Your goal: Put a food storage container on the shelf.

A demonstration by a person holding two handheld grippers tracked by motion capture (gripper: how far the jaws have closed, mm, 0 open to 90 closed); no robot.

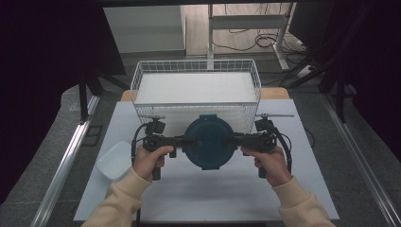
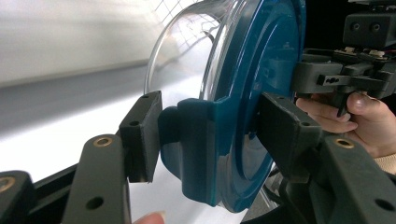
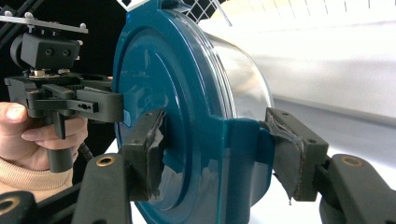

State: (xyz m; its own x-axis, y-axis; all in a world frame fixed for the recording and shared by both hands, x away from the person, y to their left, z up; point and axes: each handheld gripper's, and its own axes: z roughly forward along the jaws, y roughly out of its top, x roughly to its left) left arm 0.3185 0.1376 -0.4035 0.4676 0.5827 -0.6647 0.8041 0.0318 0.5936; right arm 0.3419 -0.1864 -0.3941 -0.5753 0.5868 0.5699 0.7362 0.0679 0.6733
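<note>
Two-handed hold on a container in front of the wire basket. A round clear-walled container with a dark teal plastic lid (image 1: 208, 141) sat between the two hand-held tools, just on the person's side of the white wire basket (image 1: 137, 82), which stood at the far end of the white bench (image 1: 227, 198). The left gripper (image 1: 178, 140) met the container from the left and the right gripper (image 1: 234, 139) from the right, so the two tools lay on one line across the front of the basket, with the lid at its middle and neither hand the nearer.

In the left gripper view, the fingers (image 2: 142, 135) were closed to a narrow gap on a teal locking tab at the lid's rim, one pad on the tab's outer face and the other against the lid's top. In the right gripper view, the fingers (image 3: 289, 154), their pad covering torn, held the opposite tab the same way. The lid faced upward toward the high camera, and the clear body hung below it. Whether the base touched the bench could not be told.

The basket's open top lay directly beyond the container. A white rectangular tray (image 1: 113, 161) sat left of the container, well short of the basket.
</note>
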